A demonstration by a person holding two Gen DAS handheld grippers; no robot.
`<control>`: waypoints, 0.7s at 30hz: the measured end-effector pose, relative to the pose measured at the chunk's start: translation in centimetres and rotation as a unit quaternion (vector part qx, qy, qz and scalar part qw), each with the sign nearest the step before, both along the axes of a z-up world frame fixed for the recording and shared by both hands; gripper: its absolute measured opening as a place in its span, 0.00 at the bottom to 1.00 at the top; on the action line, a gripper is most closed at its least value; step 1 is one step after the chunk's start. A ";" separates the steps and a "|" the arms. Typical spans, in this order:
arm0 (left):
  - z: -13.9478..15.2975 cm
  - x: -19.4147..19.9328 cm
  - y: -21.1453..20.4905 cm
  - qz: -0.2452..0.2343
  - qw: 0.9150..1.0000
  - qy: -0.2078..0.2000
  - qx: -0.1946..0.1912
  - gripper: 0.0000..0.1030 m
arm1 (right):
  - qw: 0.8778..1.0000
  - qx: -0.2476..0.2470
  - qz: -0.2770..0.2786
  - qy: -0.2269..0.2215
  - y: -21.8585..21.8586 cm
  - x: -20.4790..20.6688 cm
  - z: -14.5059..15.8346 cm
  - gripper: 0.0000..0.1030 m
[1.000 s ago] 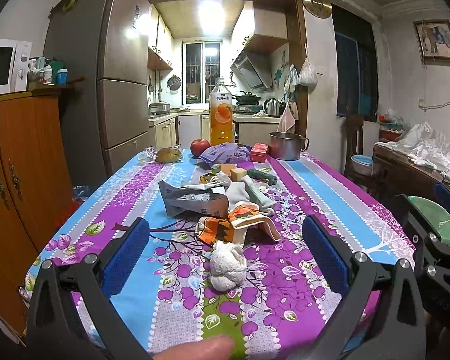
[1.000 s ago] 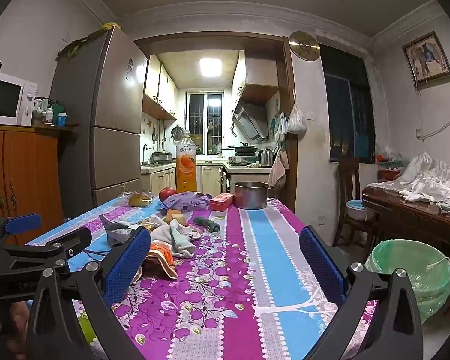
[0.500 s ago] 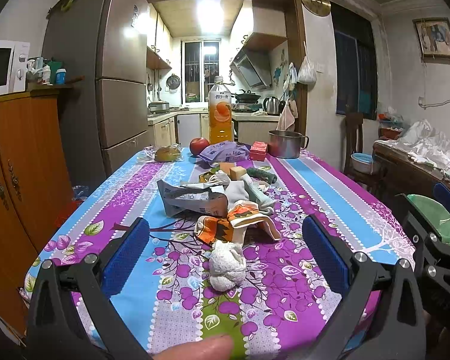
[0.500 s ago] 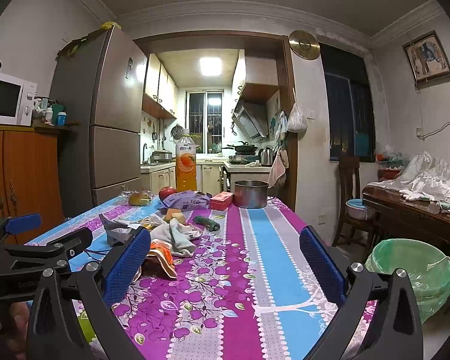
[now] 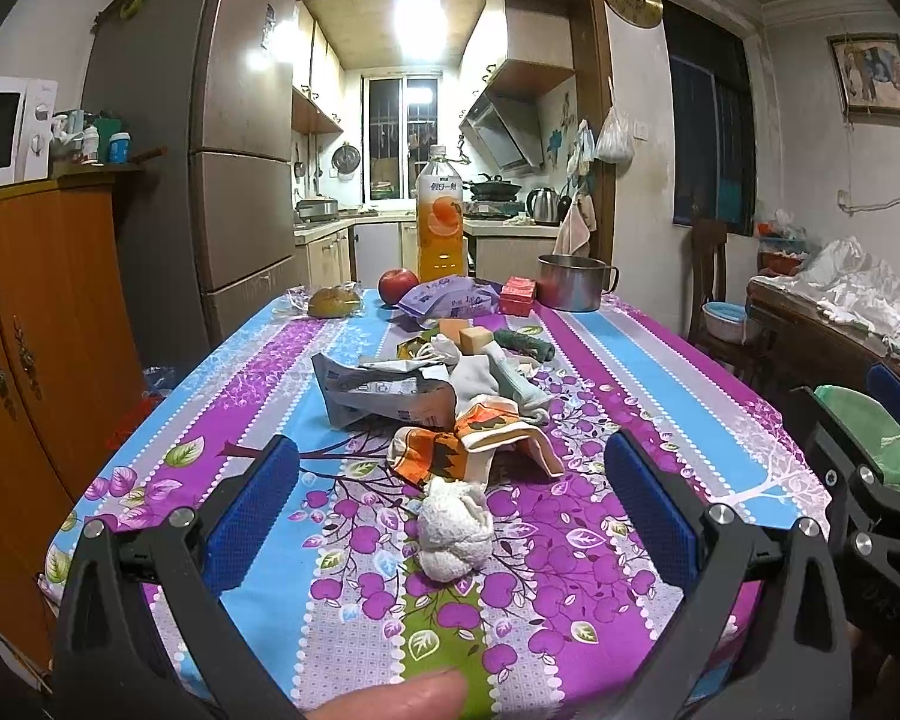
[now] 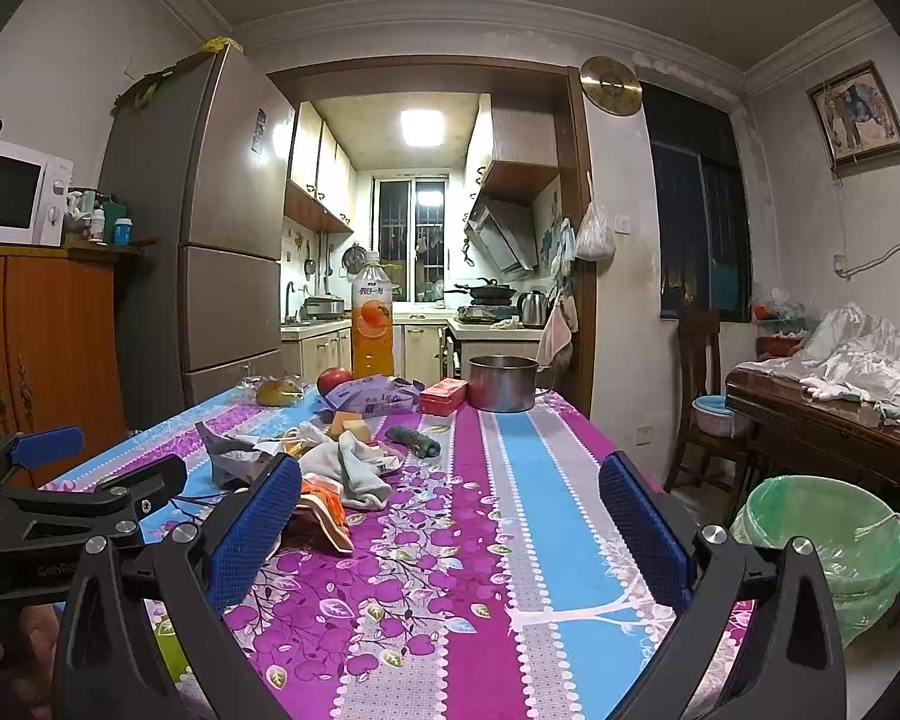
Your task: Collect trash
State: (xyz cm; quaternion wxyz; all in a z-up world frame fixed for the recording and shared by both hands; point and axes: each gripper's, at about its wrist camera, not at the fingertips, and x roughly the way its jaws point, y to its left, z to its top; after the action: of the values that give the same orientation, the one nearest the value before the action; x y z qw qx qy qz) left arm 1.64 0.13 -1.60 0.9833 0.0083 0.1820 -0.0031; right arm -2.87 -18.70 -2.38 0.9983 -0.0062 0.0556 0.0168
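Holding both our left gripper [image 5: 450, 492] and right gripper [image 6: 450, 504] spread apart, we see a crumpled tissue [image 5: 455, 531] at 12 o'clock of the left.

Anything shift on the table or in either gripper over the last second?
Nothing visibly changed. The left gripper and right gripper are open and empty as before, and the white crumpled wad lies untouched between the left fingers. The trash pile and green-lined bin are unmoved.
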 end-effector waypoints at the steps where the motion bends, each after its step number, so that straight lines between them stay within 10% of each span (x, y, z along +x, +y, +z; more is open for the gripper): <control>1: 0.0 0.1 0.0 0.000 1.000 0.001 0.000 0.95 | 1.000 0.000 0.000 0.000 0.0 0.0 0.0 0.96; 21: -0.5 3.8 2.4 -0.003 0.998 0.059 0.000 0.95 | 0.999 -0.016 0.016 0.035 0.2 2.7 0.1 0.96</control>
State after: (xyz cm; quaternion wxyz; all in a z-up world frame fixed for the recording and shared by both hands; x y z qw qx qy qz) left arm 5.42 2.54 -2.08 0.9708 0.0091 0.2397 -0.0068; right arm -0.16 -18.52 -2.31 0.9951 -0.0226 0.0907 0.0325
